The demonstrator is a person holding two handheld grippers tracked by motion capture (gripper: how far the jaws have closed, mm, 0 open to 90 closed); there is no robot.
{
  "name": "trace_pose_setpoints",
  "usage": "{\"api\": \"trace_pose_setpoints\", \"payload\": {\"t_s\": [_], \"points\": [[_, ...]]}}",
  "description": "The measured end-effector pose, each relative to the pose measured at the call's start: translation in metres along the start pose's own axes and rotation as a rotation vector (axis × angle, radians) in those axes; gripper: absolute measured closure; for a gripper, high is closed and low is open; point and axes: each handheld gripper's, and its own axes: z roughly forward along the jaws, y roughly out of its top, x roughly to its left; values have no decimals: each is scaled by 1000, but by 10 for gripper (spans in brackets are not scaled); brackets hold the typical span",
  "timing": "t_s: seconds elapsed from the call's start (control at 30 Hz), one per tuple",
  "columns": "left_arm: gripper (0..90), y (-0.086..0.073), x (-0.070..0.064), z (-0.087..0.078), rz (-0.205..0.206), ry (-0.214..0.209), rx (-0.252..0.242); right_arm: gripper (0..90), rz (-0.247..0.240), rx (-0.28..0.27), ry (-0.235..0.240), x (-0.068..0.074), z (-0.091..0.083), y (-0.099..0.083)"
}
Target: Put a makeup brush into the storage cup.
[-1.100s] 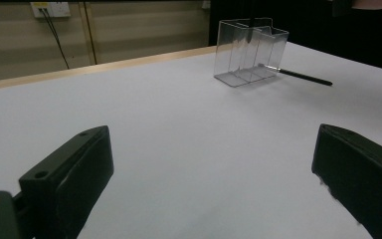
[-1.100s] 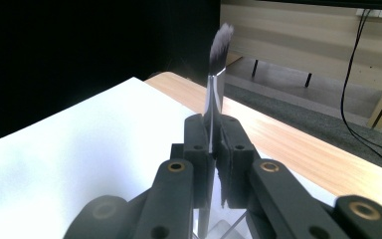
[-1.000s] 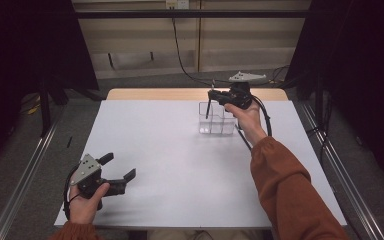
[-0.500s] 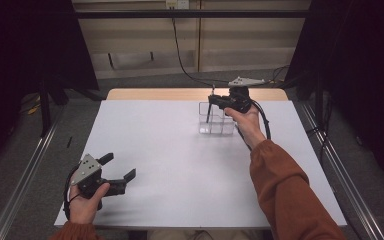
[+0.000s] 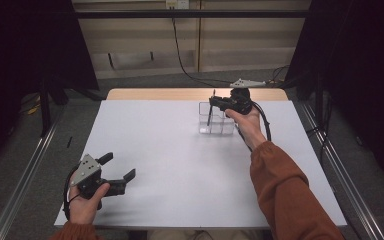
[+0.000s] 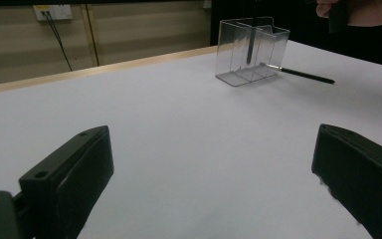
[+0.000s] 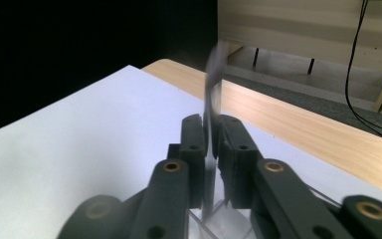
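lowering pen [image 5: 209, 114] into clear holder [image 5: 215, 124] | right tongs [image 5: 213, 102] clamped | left tongs [image 5: 117, 167] unmoved, agape

Both grippers are black: the left gripper [image 5: 116, 169] carries a grey three-cornered plate on top, and so does the right gripper [image 5: 214, 104], each trailing a black cable. The jaws are thick, blocky black pads on linked arms with brass-ringed pivot holes. The person wears rust-orange long sleeves [image 5: 285, 195]

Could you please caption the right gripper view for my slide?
Right gripper pinching an upright dark pen above the clear holder.
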Motion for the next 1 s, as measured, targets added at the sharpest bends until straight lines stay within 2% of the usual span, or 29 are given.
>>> {"api": "trace_pose_setpoints", "payload": {"t_s": [0.03, 0.07, 0.17, 0.37, 0.43, 0.57, 0.6, 0.63, 0.7, 0.77, 0.83, 0.93, 1.0], "points": [[29, 0, 0, 0, 1, -1, 3, 755, 2, 2, -1, 0, 0, -2], [29, 0, 0, 0, 1, -1, 3, 755, 2, 2, -1, 0, 0, -2], [29, 0, 0, 0, 3, -1, 3, 674, 1, -2, -7, -1, 0, -4], [29, -1, 0, 1, 1, -2, 4, 325, -6, -26, -35, 2, -2, -4], [29, -1, 0, 1, 1, 0, 6, 304, -7, -38, -37, 3, -2, -5], [29, -1, 1, 0, 4, 4, 8, 187, -7, -56, -46, 4, -4, -9], [29, -1, 1, 0, 3, 4, 8, 130, -8, -55, -46, 4, -5, -12], [29, -1, 1, 0, 1, 4, 8, 130, -8, -55, -46, 4, -5, -12], [28, -1, 1, 1, 2, 5, 9, 69, 3, -44, -53, 3, -7, -13], [28, -1, 0, 1, -4, 4, 9, 67, -10, -54, -51, 3, -10, -14], [28, -1, 0, 1, -1, 4, 8, 25, -4, -63, -51, 4, -14, -14], [28, -1, 1, 1, -1, 2, 10, 12, -16, -72, -49, 4, -22, -16], [28, -1, 1, 1, 1, 4, 8, 7, -6, -68, -41, 2, -26, -18]]}}
